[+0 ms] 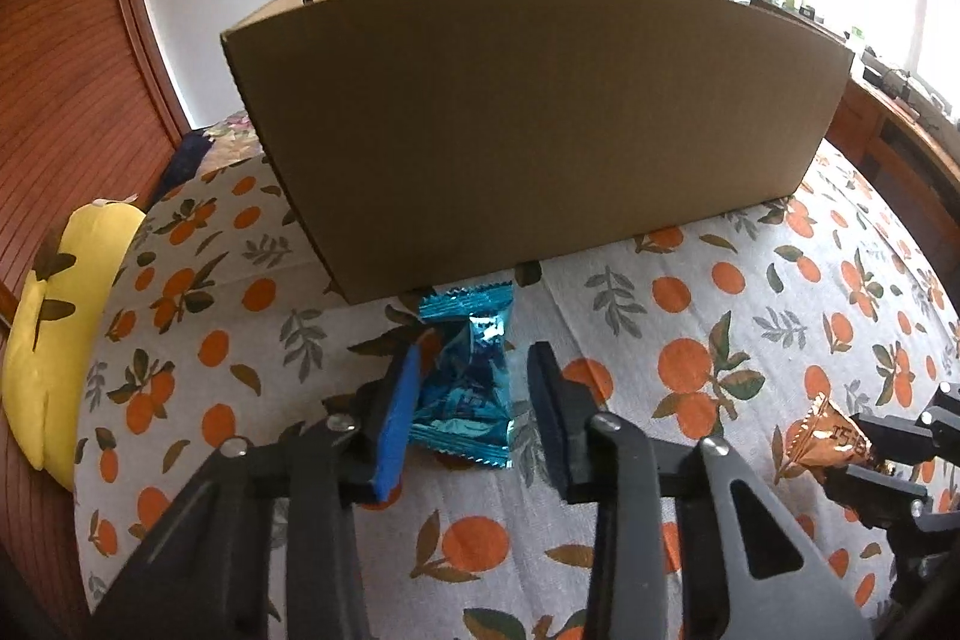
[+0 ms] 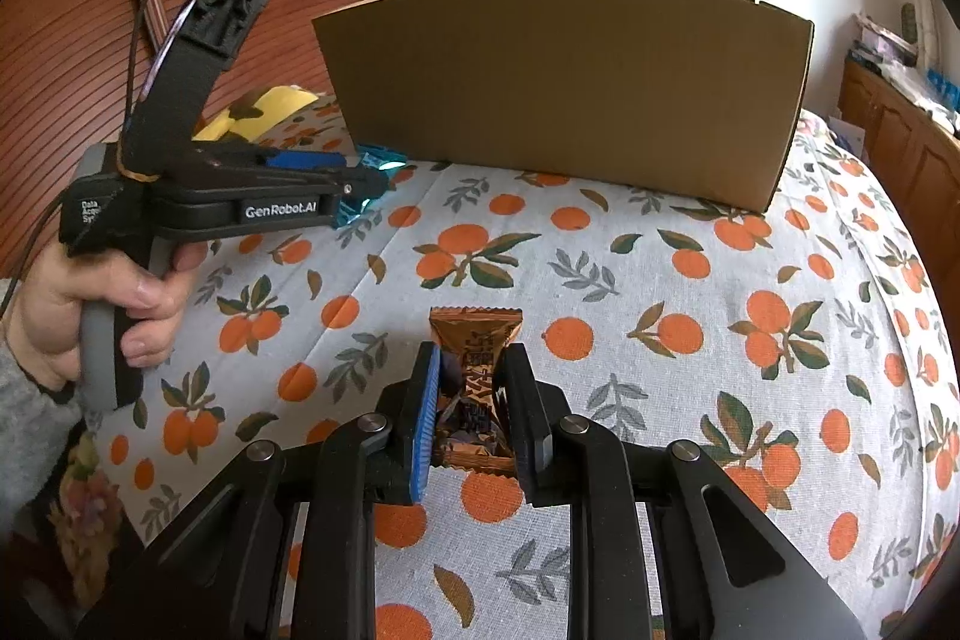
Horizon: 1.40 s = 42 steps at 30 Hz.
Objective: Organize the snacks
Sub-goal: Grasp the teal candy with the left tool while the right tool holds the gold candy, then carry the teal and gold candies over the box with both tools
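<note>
Between my left gripper point(image 1: 474, 388) jaws lies the crinkled blue foil snack packet point(image 1: 465, 382), long axis along the fingers, far end touching the brown cardboard box point(image 1: 528, 118); whether both pads press it I cannot tell. My right gripper point(image 2: 468, 400) pinches the brown foil candy bar point(image 2: 474, 382). Both sit near the box wall; its inside is hidden.

I see a cloth point(image 1: 690, 316) printed with oranges and leaves, a yellow cushion point(image 1: 57, 334) at its left edge, wooden slatted panel point(image 1: 66, 58) behind, cluttered wooden cabinet point(image 2: 900, 124) far right
</note>
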Each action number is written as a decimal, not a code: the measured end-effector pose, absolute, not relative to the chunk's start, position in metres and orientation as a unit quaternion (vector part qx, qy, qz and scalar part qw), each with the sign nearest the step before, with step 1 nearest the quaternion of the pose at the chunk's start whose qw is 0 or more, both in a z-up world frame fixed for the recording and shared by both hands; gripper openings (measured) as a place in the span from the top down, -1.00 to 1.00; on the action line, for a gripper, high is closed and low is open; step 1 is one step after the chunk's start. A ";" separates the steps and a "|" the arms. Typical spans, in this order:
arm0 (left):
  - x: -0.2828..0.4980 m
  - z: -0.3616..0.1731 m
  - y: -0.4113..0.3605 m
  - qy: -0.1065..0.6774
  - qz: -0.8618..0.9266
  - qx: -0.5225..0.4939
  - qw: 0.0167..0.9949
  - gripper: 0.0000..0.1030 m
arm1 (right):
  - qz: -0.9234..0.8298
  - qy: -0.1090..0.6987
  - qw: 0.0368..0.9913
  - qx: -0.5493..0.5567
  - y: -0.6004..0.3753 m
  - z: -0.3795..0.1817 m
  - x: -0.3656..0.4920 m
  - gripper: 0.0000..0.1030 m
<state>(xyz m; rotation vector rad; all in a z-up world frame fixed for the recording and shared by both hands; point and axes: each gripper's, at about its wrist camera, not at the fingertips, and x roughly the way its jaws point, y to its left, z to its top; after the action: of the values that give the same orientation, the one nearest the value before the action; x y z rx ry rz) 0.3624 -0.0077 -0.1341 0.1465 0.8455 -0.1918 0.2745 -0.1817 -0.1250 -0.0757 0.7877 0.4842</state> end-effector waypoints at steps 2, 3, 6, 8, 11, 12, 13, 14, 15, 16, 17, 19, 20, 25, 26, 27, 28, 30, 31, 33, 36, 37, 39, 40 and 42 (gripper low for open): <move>0.362 -0.136 -0.007 0.410 -0.093 0.072 0.904 0.53 | 0.233 0.380 0.894 -0.036 -0.182 -0.125 0.274 0.62; 0.362 -0.136 -0.006 0.412 -0.095 0.071 0.903 0.59 | 0.233 0.380 0.894 -0.037 -0.182 -0.125 0.274 0.62; 0.361 -0.136 -0.006 0.414 -0.099 0.071 0.902 0.61 | 0.232 0.381 0.894 -0.037 -0.182 -0.124 0.274 0.62; 0.357 -0.135 -0.006 0.414 -0.102 0.069 0.902 0.62 | 0.232 0.381 0.894 -0.037 -0.182 -0.124 0.274 0.62; 0.351 -0.133 -0.005 0.410 -0.103 0.069 0.904 0.63 | 0.231 0.381 0.894 -0.037 -0.181 -0.125 0.275 0.62; 0.349 -0.131 -0.005 0.408 -0.104 0.068 0.904 0.63 | 0.231 0.381 0.895 -0.037 -0.181 -0.125 0.275 0.62; 0.346 -0.129 -0.004 0.406 -0.106 0.066 0.905 0.63 | 0.231 0.381 0.895 -0.037 -0.181 -0.125 0.275 0.62; 0.344 -0.127 -0.004 0.404 -0.107 0.064 0.906 0.63 | 0.231 0.381 0.895 -0.037 -0.181 -0.125 0.275 0.62; 0.341 -0.124 -0.004 0.401 -0.109 0.063 0.907 0.63 | 0.230 0.380 0.895 -0.037 -0.181 -0.125 0.276 0.62; 0.338 -0.120 -0.004 0.397 -0.111 0.061 0.909 0.63 | 0.229 0.380 0.895 -0.037 -0.181 -0.125 0.276 0.62; 0.337 -0.117 -0.005 0.395 -0.112 0.060 0.910 0.63 | 0.229 0.380 0.896 -0.037 -0.181 -0.125 0.276 0.62; 0.332 -0.110 -0.005 0.387 -0.115 0.057 0.913 0.63 | 0.227 0.379 0.896 -0.037 -0.181 -0.126 0.275 0.62; 0.331 -0.107 -0.004 0.384 -0.117 0.057 0.914 0.63 | 0.227 0.379 0.897 -0.037 -0.182 -0.125 0.275 0.62; 0.319 -0.088 -0.005 0.364 -0.122 0.049 0.922 0.63 | 0.224 0.375 0.899 -0.037 -0.181 -0.125 0.274 0.62; 0.317 -0.085 -0.005 0.360 -0.123 0.047 0.924 0.63 | 0.224 0.375 0.899 -0.036 -0.181 -0.124 0.274 0.62; 0.316 -0.082 -0.005 0.357 -0.124 0.045 0.925 0.63 | 0.224 0.374 0.899 -0.036 -0.181 -0.124 0.273 0.62; 0.314 -0.080 -0.006 0.354 -0.124 0.044 0.926 0.63 | 0.224 0.373 0.900 -0.036 -0.181 -0.124 0.273 0.62; 0.310 -0.074 -0.007 0.347 -0.127 0.044 0.928 0.63 | 0.223 0.371 0.901 -0.037 -0.181 -0.124 0.272 0.62; 0.309 -0.072 -0.007 0.344 -0.127 0.044 0.929 0.63 | 0.223 0.371 0.901 -0.037 -0.182 -0.123 0.272 0.62; 0.306 -0.068 -0.008 0.338 -0.129 0.042 0.931 0.63 | 0.221 0.370 0.902 -0.036 -0.182 -0.122 0.272 0.62; 0.302 -0.062 -0.009 0.333 -0.132 0.041 0.933 0.63 | 0.220 0.366 0.904 -0.035 -0.182 -0.120 0.270 0.62; 0.301 -0.060 -0.010 0.330 -0.132 0.042 0.934 0.63 | 0.220 0.363 0.905 -0.035 -0.183 -0.119 0.270 0.62; 0.299 -0.057 -0.010 0.326 -0.133 0.043 0.935 0.63 | 0.220 0.361 0.906 -0.032 -0.183 -0.117 0.270 0.62; 0.298 -0.055 -0.010 0.324 -0.135 0.043 0.935 0.62 | 0.219 0.361 0.906 -0.033 -0.183 -0.116 0.270 0.62; 0.297 -0.050 -0.011 0.320 -0.136 0.044 0.937 0.62 | 0.216 0.358 0.907 -0.041 -0.183 -0.112 0.271 0.62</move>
<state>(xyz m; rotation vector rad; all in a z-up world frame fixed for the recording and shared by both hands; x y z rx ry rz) 0.2966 -0.0108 -0.0505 0.0895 0.6533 -0.2778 0.2711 -0.1831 -0.1117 -0.0837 0.7395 0.4462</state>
